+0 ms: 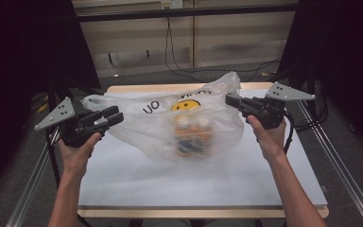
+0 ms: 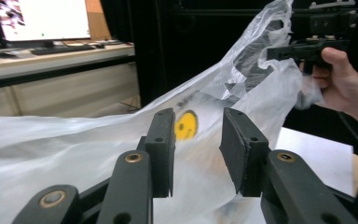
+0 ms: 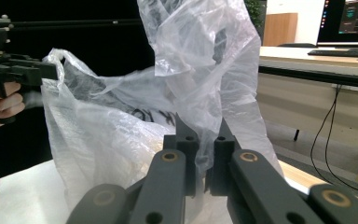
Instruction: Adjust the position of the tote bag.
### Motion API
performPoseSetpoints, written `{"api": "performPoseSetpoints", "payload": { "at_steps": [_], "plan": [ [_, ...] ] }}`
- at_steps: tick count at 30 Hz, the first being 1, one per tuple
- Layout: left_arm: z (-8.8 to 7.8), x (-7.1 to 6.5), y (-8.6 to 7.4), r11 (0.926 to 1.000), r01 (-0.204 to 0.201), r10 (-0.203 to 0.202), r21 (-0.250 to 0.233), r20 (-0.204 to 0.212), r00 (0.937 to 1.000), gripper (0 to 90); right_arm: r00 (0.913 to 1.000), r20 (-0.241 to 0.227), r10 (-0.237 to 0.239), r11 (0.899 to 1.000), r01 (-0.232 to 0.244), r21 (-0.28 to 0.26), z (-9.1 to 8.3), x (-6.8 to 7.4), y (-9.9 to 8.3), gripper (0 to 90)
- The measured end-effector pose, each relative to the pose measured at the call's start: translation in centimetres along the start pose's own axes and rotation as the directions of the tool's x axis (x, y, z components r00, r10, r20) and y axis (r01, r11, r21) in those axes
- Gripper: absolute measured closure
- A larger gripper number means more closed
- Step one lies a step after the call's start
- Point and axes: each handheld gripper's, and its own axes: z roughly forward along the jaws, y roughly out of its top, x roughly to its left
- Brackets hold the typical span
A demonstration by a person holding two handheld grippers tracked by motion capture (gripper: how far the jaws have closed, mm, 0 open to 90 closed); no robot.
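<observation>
My right gripper has its jaws clenched on the far-right handle of the plastic bag, which sits mid-tabletop. My left gripper hovers at the bag's left edge, jaws released.

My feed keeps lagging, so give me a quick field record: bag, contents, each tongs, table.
bag: clear plastic bag with smiley print, lying on the table, mouth held up at the right
contents: orange-and-white items, blurred through the plastic
left tongs: jaws apart, bag beyond them, not pinched
right tongs: shut on the bag's handle
table: white top, bag near its middle
</observation>
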Motion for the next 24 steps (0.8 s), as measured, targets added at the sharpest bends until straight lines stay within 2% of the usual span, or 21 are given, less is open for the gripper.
{"api": "performPoseSetpoints", "payload": {
  "at_steps": [4,6,8,10,11,13,15,16,17,19,20,21,23,24],
  "plan": [
    [-2.3,0.6,0.5,0.9987,0.011,-0.013,-0.050,-0.044,0.9989,61.8,0.9999,0.012,0.003,1.000,-0.003,-0.005,-0.3,-0.3,0.0,86.5],
    [-3.2,1.0,0.6,0.9972,0.018,-0.022,-0.073,-0.050,0.9985,60.5,0.9998,0.016,0.007,1.000,-0.007,-0.010,-0.5,-0.4,0.1,86.5],
    [-3.4,1.2,0.4,0.9972,0.028,-0.032,-0.070,-0.066,0.9973,57.0,0.9997,0.023,0.010,1.000,-0.010,-0.014,-0.7,-0.6,0.1,86.5],
    [-3.3,1.3,0.3,0.9978,0.036,-0.043,-0.055,-0.118,0.9921,51.8,0.9997,0.024,0.010,1.000,-0.010,-0.022,-0.8,-0.7,0.2,86.5],
    [-3.2,1.4,0.2,0.9973,0.044,-0.051,-0.059,-0.120,0.9915,45.8,0.9996,0.026,0.010,1.000,-0.010,-0.023,-0.9,-0.7,0.2,86.5],
    [-2.8,1.5,-0.1,0.9973,0.047,-0.053,-0.055,-0.110,0.9925,42.0,0.9995,0.030,0.010,1.000,-0.009,-0.025,-1.1,-0.8,0.2,86.5],
    [-2.3,1.6,-0.2,0.9982,0.050,-0.054,-0.032,-0.131,0.9899,37.2,0.9993,0.034,0.016,0.999,-0.015,-0.030,-1.2,-0.9,0.2,86.5],
    [-1.8,1.7,-0.4,0.9978,0.060,-0.063,-0.030,-0.111,0.9918,35.6,0.9993,0.035,0.015,0.999,-0.014,-0.029,-1.3,-1.0,0.3,86.5],
    [-1.5,1.7,-0.5,0.9976,0.062,-0.065,-0.031,-0.111,0.9917,35.6,0.9993,0.032,0.019,0.999,-0.018,-0.034,-1.4,-1.0,0.3,86.5],
    [-0.6,1.7,-0.8,0.9987,0.051,-0.051,0.001,-0.108,0.9929,35.4,0.9993,0.033,0.019,0.999,-0.018,-0.033,-1.5,-1.1,0.3,86.5],
    [-0.2,1.8,-1.0,0.9990,0.044,-0.042,0.011,-0.113,0.9927,35.5,0.9993,0.031,0.019,0.999,-0.018,-0.035,-1.5,-1.1,0.3,86.5],
    [0.2,1.9,-1.2,0.9986,0.053,-0.052,0.006,-0.101,0.9935,37.3,0.9993,0.033,0.018,0.999,-0.017,-0.033,-1.5,-1.0,0.3,86.5],
    [0.7,1.8,-1.6,0.9995,0.029,-0.029,0.007,-0.057,0.9980,57.5,0.9995,0.029,0.012,0.999,-0.011,-0.035,-1.5,-0.9,0.3,86.6],
    [1.0,1.7,-1.6,0.9995,0.033,-0.033,0.003,-0.019,0.9993,64.9,0.9995,0.029,0.013,0.999,-0.012,-0.033,-1.6,-0.9,0.4,86.6]
  ]
}}
